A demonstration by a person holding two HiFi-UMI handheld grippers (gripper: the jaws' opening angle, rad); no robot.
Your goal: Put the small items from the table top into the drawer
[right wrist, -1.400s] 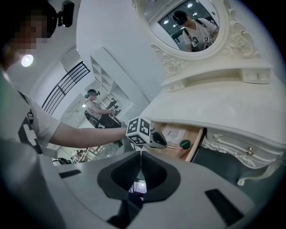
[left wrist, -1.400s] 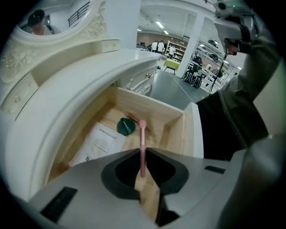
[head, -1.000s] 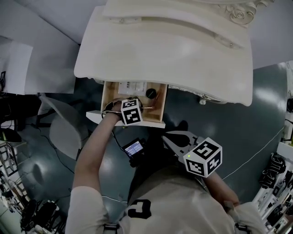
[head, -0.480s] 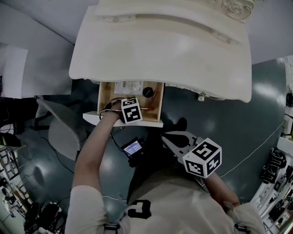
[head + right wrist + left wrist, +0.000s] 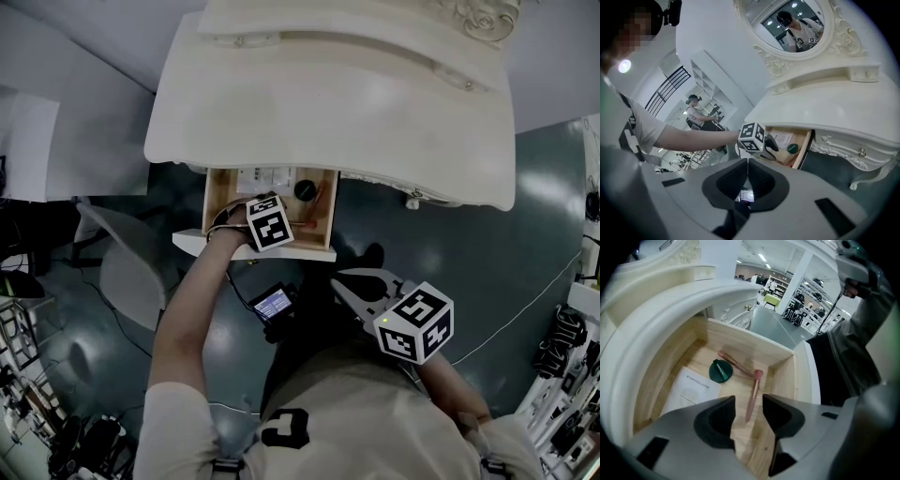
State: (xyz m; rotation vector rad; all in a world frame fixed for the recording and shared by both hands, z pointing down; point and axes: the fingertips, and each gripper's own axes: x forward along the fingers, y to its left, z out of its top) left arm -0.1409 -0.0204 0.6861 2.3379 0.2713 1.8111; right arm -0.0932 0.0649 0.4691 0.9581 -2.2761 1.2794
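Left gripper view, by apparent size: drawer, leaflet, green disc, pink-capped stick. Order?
1. drawer
2. white leaflet, partly hidden
3. green disc and pink-capped stick: unsure; the stick is longer, the disc wider.

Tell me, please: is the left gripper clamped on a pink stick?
No, the left gripper has just opened its jaws, and the pink stick between them lies loose on the drawer floor.

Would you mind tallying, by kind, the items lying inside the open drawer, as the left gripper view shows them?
Pink slender sticks: 2
Dark green round case: 1
White printed sheet: 1
Total: 4
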